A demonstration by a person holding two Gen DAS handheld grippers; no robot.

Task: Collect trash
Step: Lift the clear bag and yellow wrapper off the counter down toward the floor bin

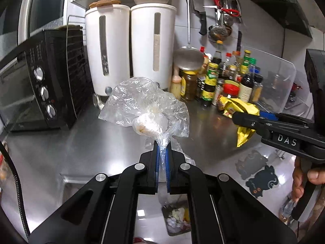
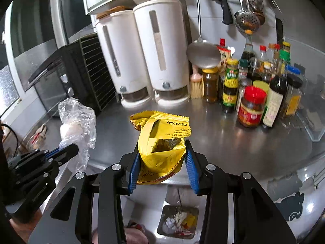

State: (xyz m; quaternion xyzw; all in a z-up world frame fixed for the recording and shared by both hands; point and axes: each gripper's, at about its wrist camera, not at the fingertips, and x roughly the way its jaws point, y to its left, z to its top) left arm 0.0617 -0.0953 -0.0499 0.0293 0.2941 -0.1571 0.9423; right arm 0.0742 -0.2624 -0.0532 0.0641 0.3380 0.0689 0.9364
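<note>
My left gripper [image 1: 161,148] is shut on a clear crumpled plastic bag [image 1: 142,105] with whitish scraps inside, held above the steel counter's front edge; the bag also shows in the right wrist view [image 2: 78,122]. My right gripper [image 2: 162,148] is closed around a crumpled yellow snack wrapper [image 2: 160,142], held over the counter edge; the wrapper also shows at the right of the left wrist view [image 1: 245,122]. A trash bin [image 2: 178,219] with scraps in it stands on the floor below both grippers and also shows in the left wrist view [image 1: 176,217].
A black toaster oven [image 1: 40,85] stands at the left. Two white dispensers [image 1: 130,46] stand at the back wall. Several sauce bottles and jars [image 2: 260,89] crowd the back right. Utensils [image 2: 247,10] hang on the wall. A clear container [image 2: 312,122] sits far right.
</note>
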